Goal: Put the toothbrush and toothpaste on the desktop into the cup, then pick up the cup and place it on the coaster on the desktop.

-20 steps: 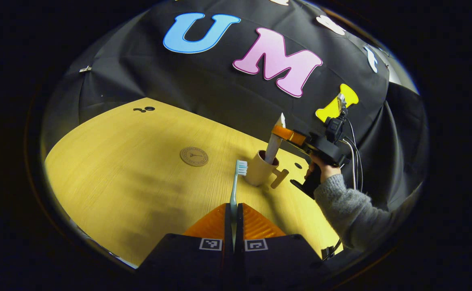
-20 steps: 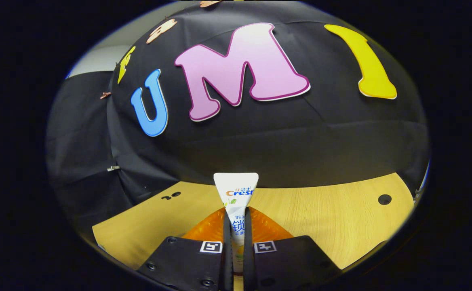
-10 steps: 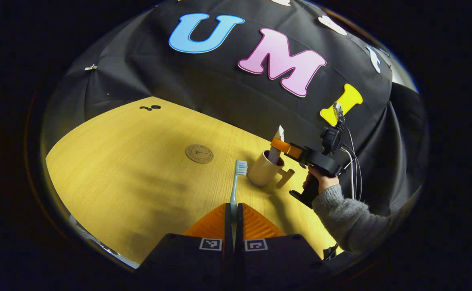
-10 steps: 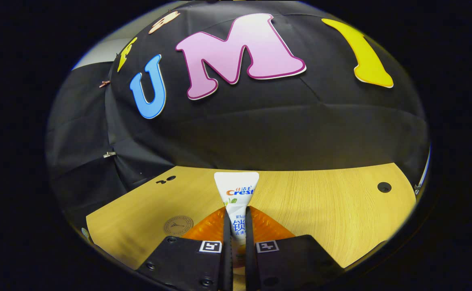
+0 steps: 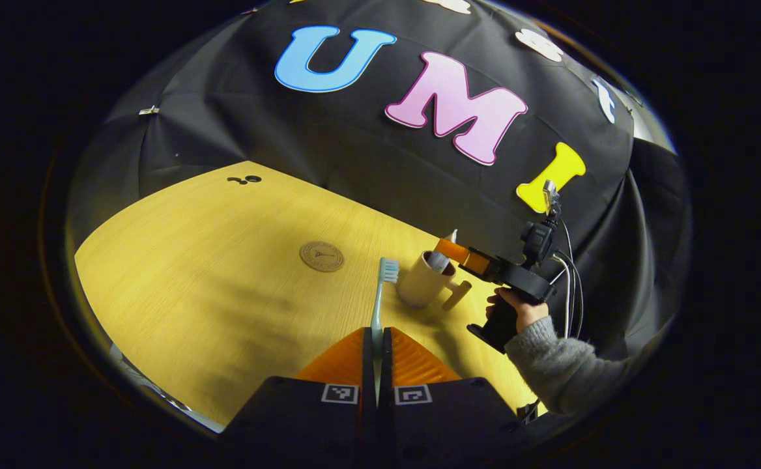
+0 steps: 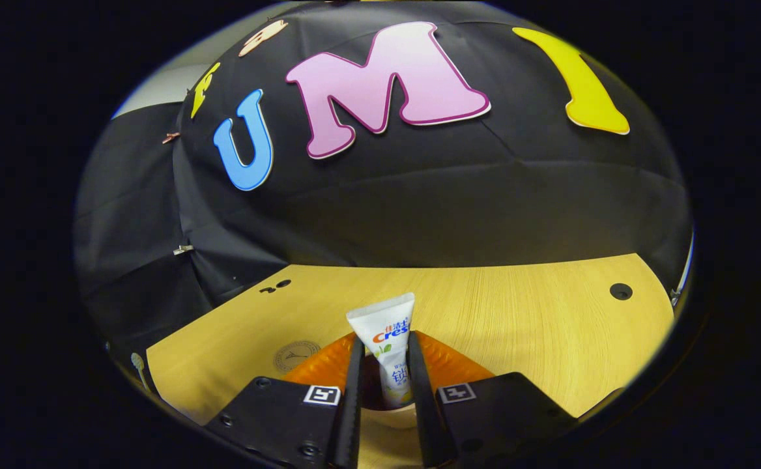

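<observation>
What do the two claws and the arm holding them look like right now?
Each claw is a black body with a square black-and-white marker at the base of each finger, as on the left claw and the right claw. The left gripper view shows a pistol handle, cables and a grey knit sleeve.

Grey, seemingly knitted sleeve (image 5: 559, 371).

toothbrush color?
Light teal handle, white bristles with teal tips; the toothbrush shows best in the left gripper view.
</observation>
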`<move>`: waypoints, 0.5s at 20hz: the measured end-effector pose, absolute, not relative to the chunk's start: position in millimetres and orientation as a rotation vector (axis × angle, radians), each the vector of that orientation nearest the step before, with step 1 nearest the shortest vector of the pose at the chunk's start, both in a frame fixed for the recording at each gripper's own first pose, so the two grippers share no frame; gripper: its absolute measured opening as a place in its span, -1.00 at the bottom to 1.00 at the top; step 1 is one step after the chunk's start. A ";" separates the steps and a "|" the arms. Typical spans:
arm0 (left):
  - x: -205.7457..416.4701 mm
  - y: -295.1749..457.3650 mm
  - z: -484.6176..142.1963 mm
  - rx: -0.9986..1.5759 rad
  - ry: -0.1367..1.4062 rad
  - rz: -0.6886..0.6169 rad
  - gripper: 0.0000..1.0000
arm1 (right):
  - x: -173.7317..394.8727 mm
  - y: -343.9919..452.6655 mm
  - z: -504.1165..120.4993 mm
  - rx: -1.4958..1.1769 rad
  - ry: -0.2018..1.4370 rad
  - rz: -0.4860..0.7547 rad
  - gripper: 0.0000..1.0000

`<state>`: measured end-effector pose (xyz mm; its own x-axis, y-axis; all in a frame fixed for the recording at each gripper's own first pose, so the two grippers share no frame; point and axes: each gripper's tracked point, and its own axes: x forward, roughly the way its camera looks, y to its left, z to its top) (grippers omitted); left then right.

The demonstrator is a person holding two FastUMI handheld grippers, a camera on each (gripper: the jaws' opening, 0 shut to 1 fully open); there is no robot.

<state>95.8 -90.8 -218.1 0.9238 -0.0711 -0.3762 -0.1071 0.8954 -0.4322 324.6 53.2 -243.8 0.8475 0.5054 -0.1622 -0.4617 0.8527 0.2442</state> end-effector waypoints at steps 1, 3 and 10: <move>99.2 -92.1 -211.2 -0.469 0.382 0.016 -0.88 | 323.3 49.5 -237.4 0.202 0.209 0.504 -0.17; 112.9 -95.5 -193.2 -0.486 0.333 0.007 -0.88 | 321.1 43.4 -225.4 0.197 0.182 0.495 -0.26; 185.6 -111.0 -118.0 -0.507 0.139 -0.060 -0.88 | 295.5 17.6 -203.9 0.208 0.172 0.493 0.51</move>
<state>185.6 -111.0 -118.0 0.9889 -0.0915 -0.1175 0.0228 0.8728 -0.4875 295.5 17.6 -203.9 0.8672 0.4850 -0.1130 -0.4501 0.8604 0.2388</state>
